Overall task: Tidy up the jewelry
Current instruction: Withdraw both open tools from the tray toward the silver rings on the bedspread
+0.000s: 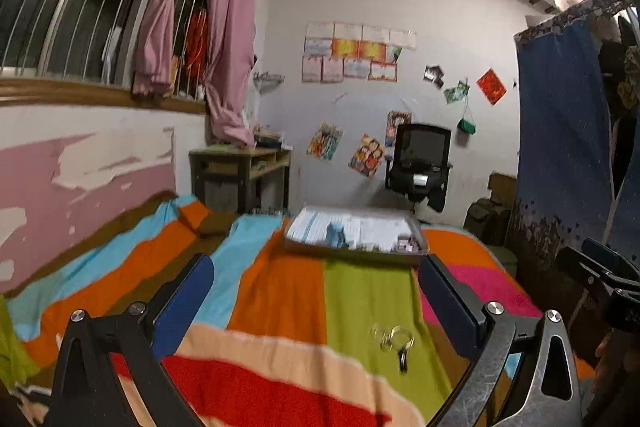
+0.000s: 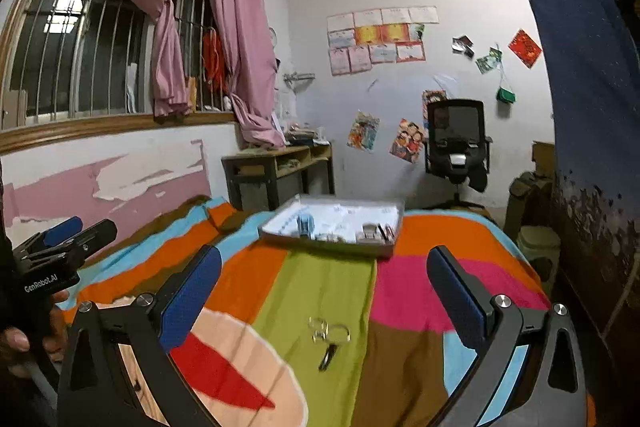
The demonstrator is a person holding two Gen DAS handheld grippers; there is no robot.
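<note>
While both grippers, left gripper (image 1: 316,283) and right gripper (image 2: 324,275), gape wide and empty, three rings (image 2: 330,335) lie lower centre; one tray (image 2: 332,223) sits above.

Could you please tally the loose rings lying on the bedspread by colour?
Clear or pale rings: 3, though blur makes this uncertain
Dark ring: 1
Total: 4, all on the green stripe of the bedspread
</note>
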